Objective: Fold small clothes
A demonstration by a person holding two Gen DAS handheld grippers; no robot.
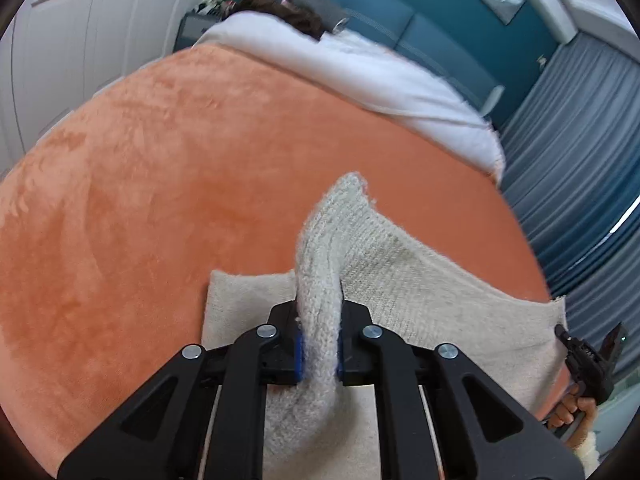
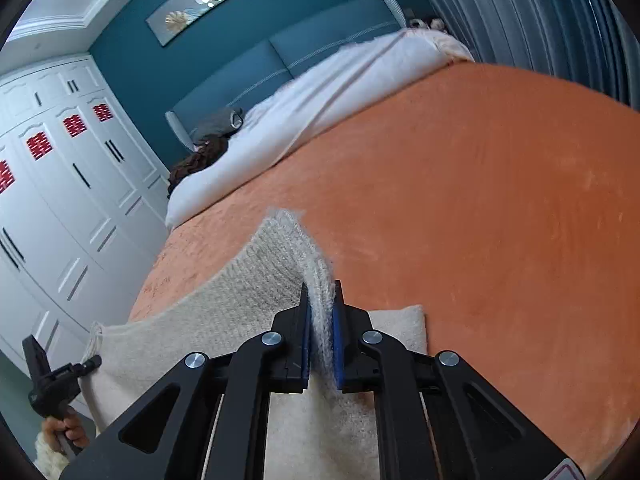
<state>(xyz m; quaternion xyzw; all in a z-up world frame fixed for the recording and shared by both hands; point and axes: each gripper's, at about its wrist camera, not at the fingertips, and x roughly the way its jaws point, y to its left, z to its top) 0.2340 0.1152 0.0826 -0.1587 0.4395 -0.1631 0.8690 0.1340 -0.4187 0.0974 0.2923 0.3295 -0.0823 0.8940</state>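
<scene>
Both black two-finger grippers are clamped on the same cream knitted garment (image 1: 420,288): the left gripper (image 1: 319,354) pinches a bunched ridge of knit at bottom centre of its frame, and the right gripper (image 2: 321,354) does the same in its own view, blue pads (image 2: 338,344) pressed into the wool. Biggest thing around is the fuzzy orange blanket (image 1: 160,184) covering the bed, filling the middle of both frames. That garment lies on it near the lower edge, one panel lifted between the two grippers and a flat part underneath. A white duvet (image 1: 360,76) sits bunched in the upper centre, then a teal headboard (image 2: 320,44), white wardrobe doors (image 2: 60,184) left, grey curtains (image 1: 576,152) right.
</scene>
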